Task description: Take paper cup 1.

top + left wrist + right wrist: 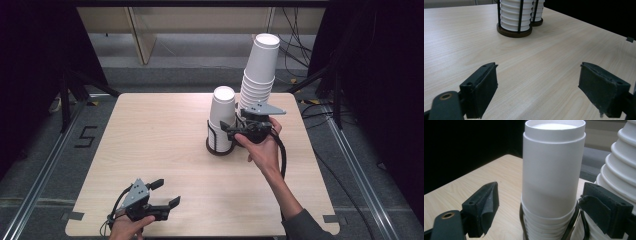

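Observation:
Two stacks of upside-down white paper cups stand in black wire holders at the table's far middle. The short stack is on the left and the tall leaning stack on the right. My right gripper is level with the short stack, open. In the right gripper view its jaws stand either side of the top cup, with a gap at the left pad. The tall stack rises just behind the right pad. My left gripper rests open near the front left edge, holding nothing.
The pale wooden table has bare room across its left and middle. In the left gripper view the short stack's holder and the tall stack's holder stand far off. A cable trails down from the right gripper along the forearm.

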`<state>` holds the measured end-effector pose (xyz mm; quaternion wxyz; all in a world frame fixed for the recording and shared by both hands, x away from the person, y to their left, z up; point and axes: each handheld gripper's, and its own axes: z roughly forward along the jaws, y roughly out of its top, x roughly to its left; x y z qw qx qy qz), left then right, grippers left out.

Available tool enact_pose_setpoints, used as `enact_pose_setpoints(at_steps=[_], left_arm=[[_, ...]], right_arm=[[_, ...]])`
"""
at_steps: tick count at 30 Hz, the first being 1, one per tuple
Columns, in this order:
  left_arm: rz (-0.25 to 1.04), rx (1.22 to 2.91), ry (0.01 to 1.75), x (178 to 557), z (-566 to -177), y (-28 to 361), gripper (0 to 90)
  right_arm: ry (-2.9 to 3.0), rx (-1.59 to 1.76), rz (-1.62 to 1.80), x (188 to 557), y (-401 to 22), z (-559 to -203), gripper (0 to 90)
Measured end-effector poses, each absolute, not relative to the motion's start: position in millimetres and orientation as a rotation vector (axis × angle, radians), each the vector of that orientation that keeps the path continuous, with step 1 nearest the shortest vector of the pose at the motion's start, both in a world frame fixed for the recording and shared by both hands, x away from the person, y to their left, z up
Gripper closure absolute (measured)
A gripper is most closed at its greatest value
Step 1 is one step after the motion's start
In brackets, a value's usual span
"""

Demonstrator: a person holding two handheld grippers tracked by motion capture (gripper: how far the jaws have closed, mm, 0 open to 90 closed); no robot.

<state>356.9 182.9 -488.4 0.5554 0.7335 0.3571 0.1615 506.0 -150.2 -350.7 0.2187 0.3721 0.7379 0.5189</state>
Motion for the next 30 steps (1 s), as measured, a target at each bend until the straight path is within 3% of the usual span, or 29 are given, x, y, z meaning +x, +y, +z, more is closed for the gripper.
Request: enact_pose_setpoints(at_steps=[30], left_arm=[[0.377,1.747,0.839,357.1,-489.7,182.5,14.4]], right_arm=[[1.987,1.158,1.303,552.0,-112.3,-351.5,15.8]])
